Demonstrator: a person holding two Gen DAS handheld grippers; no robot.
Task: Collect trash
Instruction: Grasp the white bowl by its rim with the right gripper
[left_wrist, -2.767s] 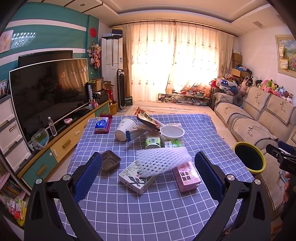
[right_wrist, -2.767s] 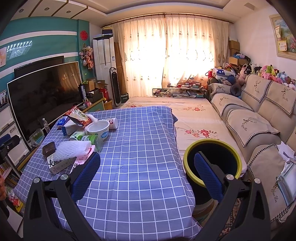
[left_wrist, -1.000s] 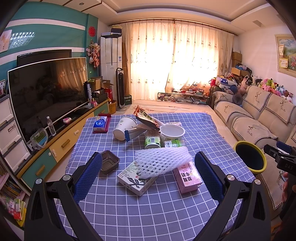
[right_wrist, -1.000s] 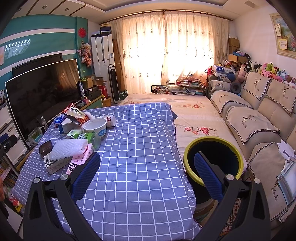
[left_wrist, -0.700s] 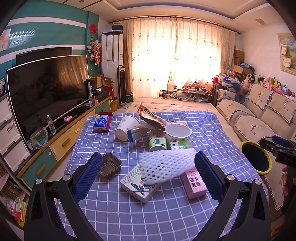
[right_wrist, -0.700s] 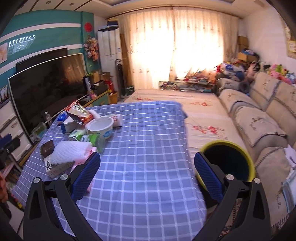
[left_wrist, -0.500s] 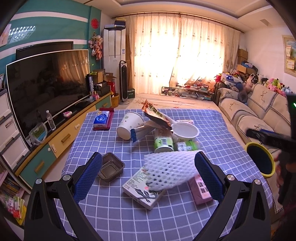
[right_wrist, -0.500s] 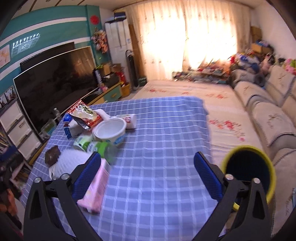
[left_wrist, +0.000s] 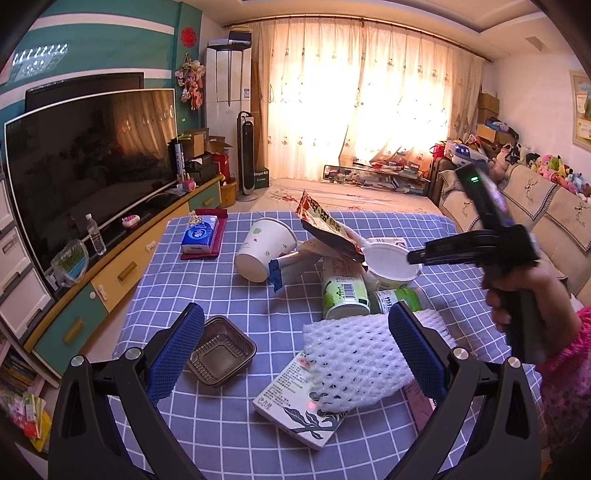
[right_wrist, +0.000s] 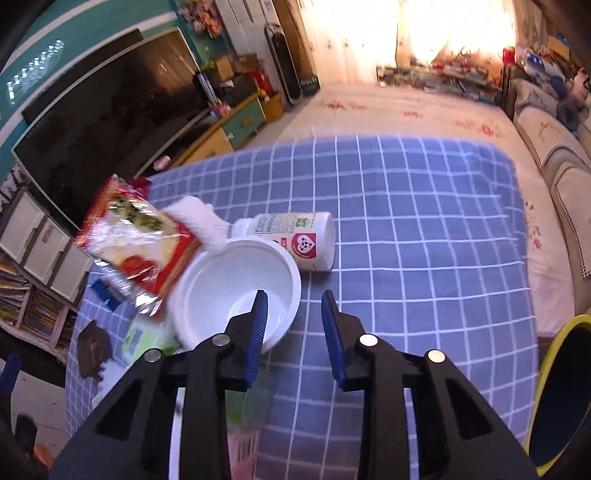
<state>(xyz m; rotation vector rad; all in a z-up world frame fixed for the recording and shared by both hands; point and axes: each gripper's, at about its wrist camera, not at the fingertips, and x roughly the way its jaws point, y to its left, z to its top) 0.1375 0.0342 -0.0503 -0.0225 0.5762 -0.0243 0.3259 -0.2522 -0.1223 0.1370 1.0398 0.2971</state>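
Note:
Trash lies on the blue checked tablecloth (left_wrist: 221, 424). My left gripper (left_wrist: 295, 343) is open and holds nothing; it hangs over a white foam net (left_wrist: 354, 354) lying on a printed box (left_wrist: 295, 410), with a brown plastic tray (left_wrist: 221, 349) by its left finger. Farther off are a tipped paper cup (left_wrist: 262, 251), a snack bag (left_wrist: 325, 229), a green can (left_wrist: 343, 291) and a white bowl (left_wrist: 388, 258). My right gripper (right_wrist: 293, 317) points steeply down, its jaws closing. The near rim of the white bowl (right_wrist: 229, 288) is between them, untouched. A white bottle (right_wrist: 295, 240) lies just beyond.
A yellow-rimmed black bin (right_wrist: 565, 387) stands off the table's right edge. The TV (left_wrist: 92, 155) and its low cabinet run along the left, a sofa (left_wrist: 546, 206) along the right. A tissue pack (left_wrist: 201, 236) lies at the table's far left. A hand (left_wrist: 517, 295) holds the right gripper.
My right gripper swung left from the bin side to above the white bowl, tipped downward, and its jaws narrowed a lot. My left gripper moved in closer over the trash pile.

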